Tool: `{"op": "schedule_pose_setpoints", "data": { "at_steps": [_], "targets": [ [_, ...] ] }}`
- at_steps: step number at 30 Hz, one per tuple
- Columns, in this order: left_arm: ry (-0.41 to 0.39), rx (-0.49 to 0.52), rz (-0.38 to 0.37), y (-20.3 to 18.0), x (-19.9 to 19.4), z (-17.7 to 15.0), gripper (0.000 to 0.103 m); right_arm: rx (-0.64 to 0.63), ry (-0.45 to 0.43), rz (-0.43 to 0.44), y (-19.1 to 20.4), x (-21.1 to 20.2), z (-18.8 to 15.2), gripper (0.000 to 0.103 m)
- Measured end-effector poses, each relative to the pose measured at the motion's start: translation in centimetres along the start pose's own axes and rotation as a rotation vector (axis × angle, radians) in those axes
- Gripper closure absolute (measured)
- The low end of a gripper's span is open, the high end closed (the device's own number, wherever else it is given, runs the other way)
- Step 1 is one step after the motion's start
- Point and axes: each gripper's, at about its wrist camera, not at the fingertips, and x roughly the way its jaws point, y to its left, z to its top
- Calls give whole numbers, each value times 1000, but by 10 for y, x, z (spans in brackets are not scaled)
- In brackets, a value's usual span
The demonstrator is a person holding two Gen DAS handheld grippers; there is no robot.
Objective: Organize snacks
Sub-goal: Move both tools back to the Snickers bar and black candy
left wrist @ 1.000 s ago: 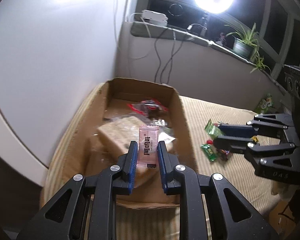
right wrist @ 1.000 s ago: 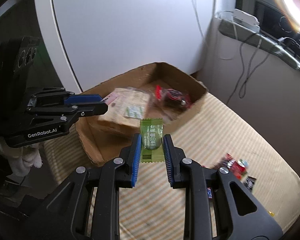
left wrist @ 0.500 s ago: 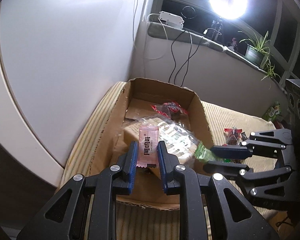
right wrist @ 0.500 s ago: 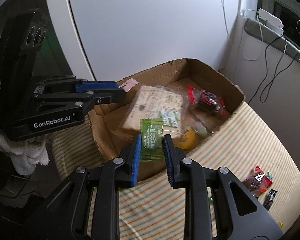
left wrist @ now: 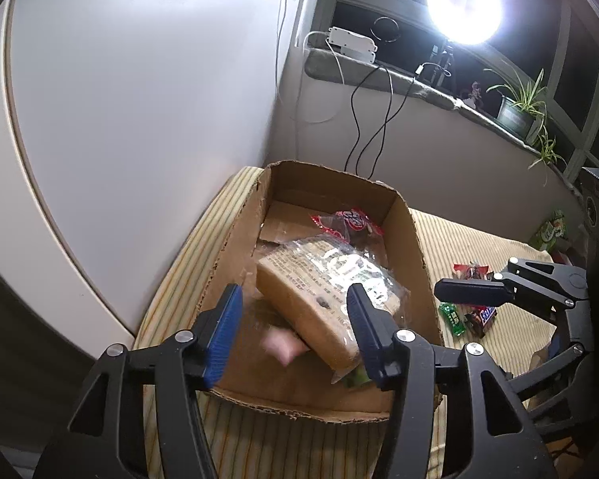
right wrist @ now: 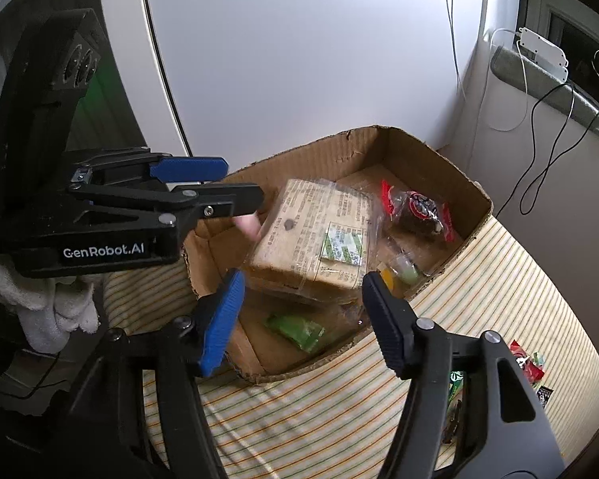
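Observation:
A cardboard box stands on the striped cloth. It holds a large wrapped bread pack and a red-trimmed snack bag. My left gripper is open and empty above the box's near end. A blurred pink packet is falling below it into the box. My right gripper is open and empty over the box's edge. A green candy packet lies on the box floor beneath it.
Loose snacks lie on the cloth right of the box: a green packet, a Snickers bar and red wrappers. A white rounded wall panel stands behind the box. A white towel hangs at the left.
Both grippers have opened over the box. The pink packet has dropped from the left gripper and the green packet from the right gripper into the box.

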Motion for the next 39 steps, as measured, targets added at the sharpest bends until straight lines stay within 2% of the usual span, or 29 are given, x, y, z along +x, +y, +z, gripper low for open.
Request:
{"op": "schedule_pose_setpoints", "data": {
  "at_steps": [14,30,39],
  "targets": [
    [-17,24,-14,-20,-3,2,49,51,7,-50,-25,-20,-18,38],
    [-16,114,-104,-89,-5,-5,48,258,-10,-186,-121,-81,-73,38],
    [27,176,-169,-132,8,-16,48,331,12,-242,-161,-96,-102,38]
  ]
}}
